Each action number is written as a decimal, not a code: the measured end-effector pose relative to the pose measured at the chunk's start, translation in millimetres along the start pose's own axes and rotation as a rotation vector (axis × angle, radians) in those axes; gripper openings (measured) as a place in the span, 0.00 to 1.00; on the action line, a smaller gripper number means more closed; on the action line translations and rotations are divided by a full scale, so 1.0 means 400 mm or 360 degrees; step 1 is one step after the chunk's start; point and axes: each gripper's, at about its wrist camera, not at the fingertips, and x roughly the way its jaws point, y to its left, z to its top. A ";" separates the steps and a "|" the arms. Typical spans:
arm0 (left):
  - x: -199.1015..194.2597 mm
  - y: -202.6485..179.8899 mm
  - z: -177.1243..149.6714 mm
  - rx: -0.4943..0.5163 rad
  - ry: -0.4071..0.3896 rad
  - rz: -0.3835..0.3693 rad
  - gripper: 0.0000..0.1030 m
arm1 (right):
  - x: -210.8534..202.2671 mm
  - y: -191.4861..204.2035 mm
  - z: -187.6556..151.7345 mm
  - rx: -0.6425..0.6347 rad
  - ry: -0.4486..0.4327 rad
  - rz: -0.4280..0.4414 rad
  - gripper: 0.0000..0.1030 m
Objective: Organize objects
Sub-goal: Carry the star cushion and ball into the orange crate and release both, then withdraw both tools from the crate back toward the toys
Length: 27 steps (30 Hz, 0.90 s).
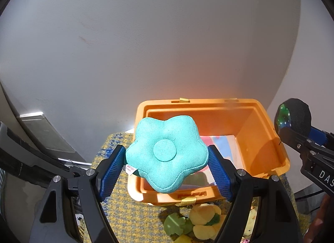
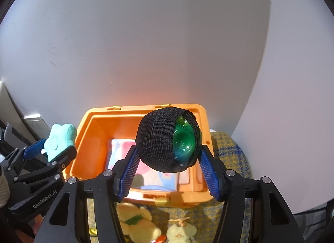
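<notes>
My left gripper is shut on a teal flower-shaped plush cushion and holds it above the near left corner of an open orange plastic box. My right gripper is shut on a green ball in a black knit cover and holds it above the same box. A pastel patterned cloth lies on the box floor. Each gripper shows in the other's view: the right one with the ball, the left one with the cushion.
The box stands on a yellow-and-blue woven mat. Yellow and green plush toys lie on the mat just in front of the box; they also show in the right wrist view. A plain white wall rises right behind the box.
</notes>
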 end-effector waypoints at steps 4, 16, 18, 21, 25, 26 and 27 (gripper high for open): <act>0.014 -0.003 0.002 -0.0006 0.0021 -0.0005 0.86 | 0.000 -0.007 0.008 -0.0022 -0.0031 -0.0010 0.82; -0.015 0.019 -0.012 -0.0067 0.0021 0.0101 1.00 | 0.002 0.020 -0.032 0.0010 -0.0023 -0.0062 0.93; -0.027 0.022 -0.023 -0.0074 0.0027 0.0110 1.00 | -0.008 0.015 -0.046 0.0019 -0.0018 -0.0067 0.93; -0.045 0.018 -0.042 -0.0074 0.0030 0.0114 1.00 | -0.027 0.012 -0.068 0.0033 -0.0012 -0.0068 0.93; -0.070 0.011 -0.073 -0.0074 0.0028 0.0123 1.00 | -0.048 0.015 -0.100 0.0036 -0.0005 -0.0068 0.93; -0.077 0.012 -0.081 -0.0078 0.0029 0.0124 1.00 | -0.046 0.017 -0.106 0.0036 -0.0004 -0.0068 0.93; -0.084 0.013 -0.090 -0.0086 0.0031 0.0126 1.00 | -0.054 0.017 -0.116 0.0037 -0.0003 -0.0068 0.93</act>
